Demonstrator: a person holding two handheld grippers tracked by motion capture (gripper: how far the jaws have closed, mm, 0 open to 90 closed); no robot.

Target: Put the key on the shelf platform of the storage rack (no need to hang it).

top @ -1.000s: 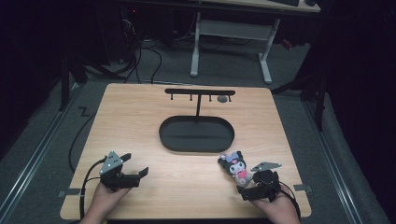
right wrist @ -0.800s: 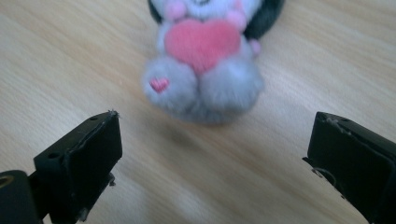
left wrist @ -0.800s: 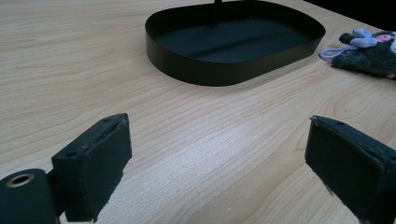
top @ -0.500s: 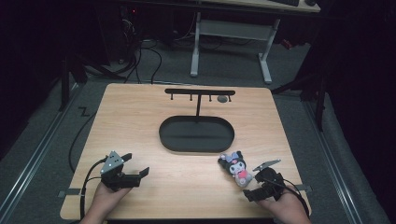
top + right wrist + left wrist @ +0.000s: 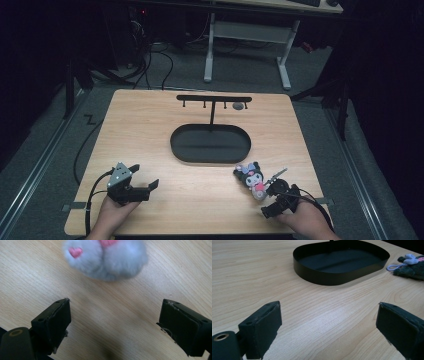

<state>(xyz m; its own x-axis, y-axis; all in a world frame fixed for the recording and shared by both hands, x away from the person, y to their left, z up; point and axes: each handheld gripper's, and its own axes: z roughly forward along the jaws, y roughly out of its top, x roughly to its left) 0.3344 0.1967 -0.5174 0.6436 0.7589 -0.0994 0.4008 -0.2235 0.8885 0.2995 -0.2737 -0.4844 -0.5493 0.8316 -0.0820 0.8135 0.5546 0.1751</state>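
At the near right corner of the counter (image 5: 150, 125) the plush toy (image 5: 252, 179) lies flat on the wood, its grey feet toward the right gripper (image 5: 274, 199) and its bowed head toward the black oval tray (image 5: 210, 144); the toy sits just outside the tray's rim, not in it. The right gripper's jaws stand apart with bare wood between them, though they have just been closing — the toy's feet (image 5: 106, 257) are ahead of the pads, untouched. The risk, as I judge it, is that the jaws narrow before they reach the toy; then they would shove the soft body forward against the tray wall instead of straddling it, or nip only a tuft of fur, which would slip out on the lift. A keyring loop (image 5: 394, 266) beside the head could snag on the rim. The left gripper (image 5: 142, 186) rests near the left edge, jaws apart and empty — well clear.
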